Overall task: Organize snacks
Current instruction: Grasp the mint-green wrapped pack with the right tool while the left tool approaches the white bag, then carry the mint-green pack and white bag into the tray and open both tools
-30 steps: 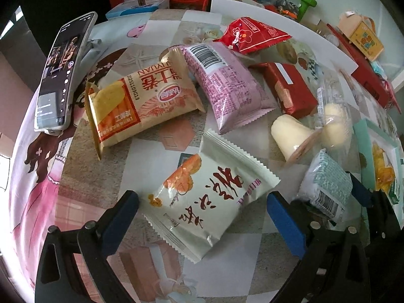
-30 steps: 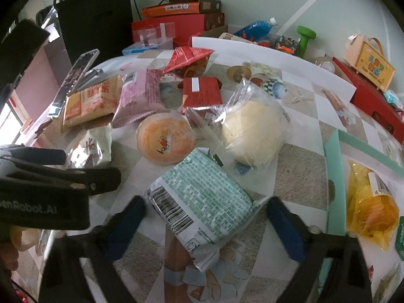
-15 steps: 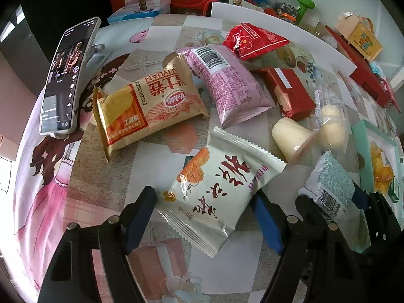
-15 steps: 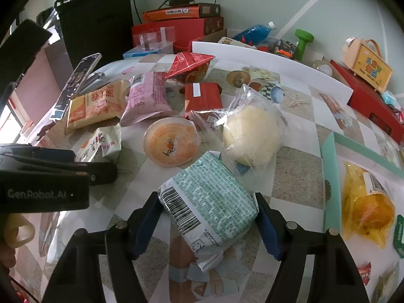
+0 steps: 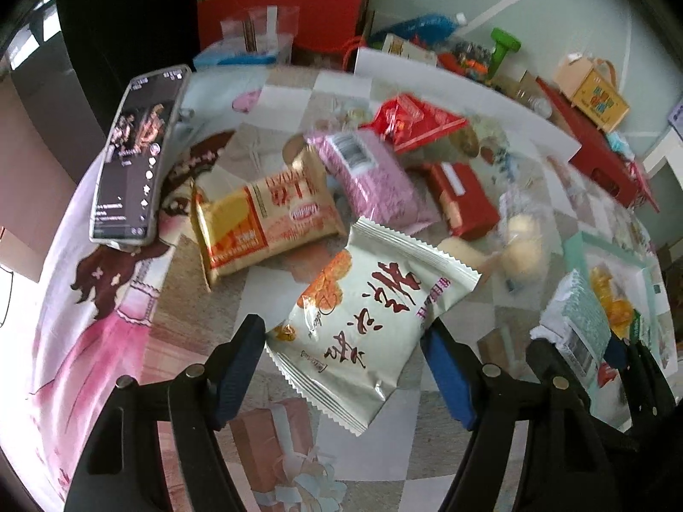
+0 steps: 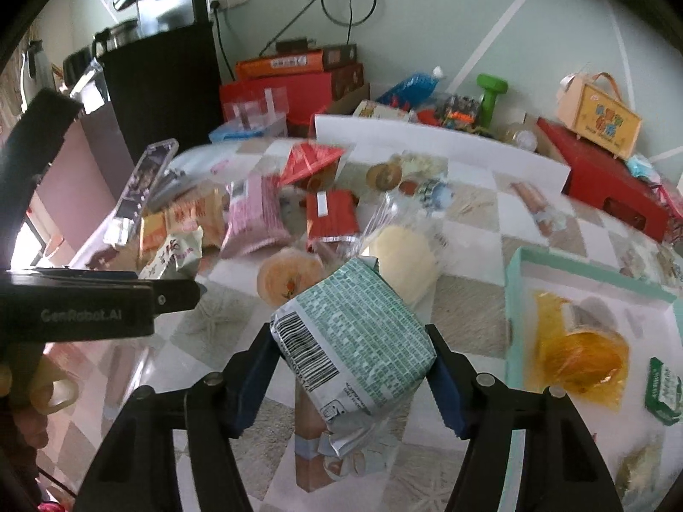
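Observation:
My left gripper (image 5: 343, 362) is shut on a white snack packet with red characters (image 5: 367, 320) and holds it lifted above the table. My right gripper (image 6: 352, 375) is shut on a green-patterned packet with a barcode (image 6: 354, 337), also lifted; this packet shows at the right in the left wrist view (image 5: 576, 324). On the table lie an orange biscuit packet (image 5: 264, 226), a pink packet (image 5: 375, 175), a red packet (image 5: 410, 121), a red box (image 5: 461, 200), a jelly cup (image 6: 290, 275) and a bagged bun (image 6: 401, 251).
A teal-rimmed tray (image 6: 516, 294) at the right holds an orange-wrapped snack (image 6: 580, 358) and a small green packet (image 6: 664, 388). A phone (image 5: 136, 153) stands at the table's left. Red boxes (image 6: 606, 175) and clutter line the far edge. The left gripper's body (image 6: 85, 303) is at the left.
Both grippers have closed on their packets and lifted them off the table. The views have tilted up toward the far wall.

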The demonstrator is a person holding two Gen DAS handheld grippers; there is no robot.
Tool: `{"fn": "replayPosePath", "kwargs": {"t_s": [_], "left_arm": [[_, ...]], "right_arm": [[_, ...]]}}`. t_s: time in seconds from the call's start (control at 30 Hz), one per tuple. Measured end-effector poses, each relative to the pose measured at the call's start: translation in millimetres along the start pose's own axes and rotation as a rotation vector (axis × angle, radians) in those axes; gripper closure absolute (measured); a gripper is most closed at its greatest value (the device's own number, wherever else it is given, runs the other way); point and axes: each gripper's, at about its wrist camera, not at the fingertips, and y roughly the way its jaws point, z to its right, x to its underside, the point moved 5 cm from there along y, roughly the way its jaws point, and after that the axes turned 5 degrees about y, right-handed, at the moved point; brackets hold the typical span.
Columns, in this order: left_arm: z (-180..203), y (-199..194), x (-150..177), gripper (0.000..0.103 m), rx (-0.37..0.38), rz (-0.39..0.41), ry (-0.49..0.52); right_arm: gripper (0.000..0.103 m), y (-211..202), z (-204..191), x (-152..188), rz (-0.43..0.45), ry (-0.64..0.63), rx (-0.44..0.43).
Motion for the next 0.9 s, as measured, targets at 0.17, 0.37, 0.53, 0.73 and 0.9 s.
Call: {"fn": "replayPosePath", "kwargs": {"t_s": [0.17, 0.37, 0.53, 0.73, 0.9], "left_arm": [[3.3, -18.2, -5.6, 0.027, 0.010, 0.049, 0.004], [10.7, -35.2, -11.1, 0.027, 0.021, 0.096, 0.006], [23.4, -48.6, -18.8, 0.027, 0.041, 0.151, 0.006], [62.6, -63.4, -24.8, 0.027, 0.114, 0.214, 0.059], [104.0, -68.3, -24.1, 0.027, 0.163, 0.235, 0.126]], "right_arm": [[0.034, -18.2, 1.5, -6.6, 0.042, 0.003, 0.000], [0.034, -31.7, 10.2, -11.3, 0.069, 0.021, 0.015], [0.034, -47.6, 35.4, -17.9, 0.101, 0.065, 0.053], [0.034, -73.3, 89.4, -24.7, 0.148, 0.150, 0.154], [0.034, -95.9, 142.7, -23.5, 0.184, 0.239, 0.240]]}}
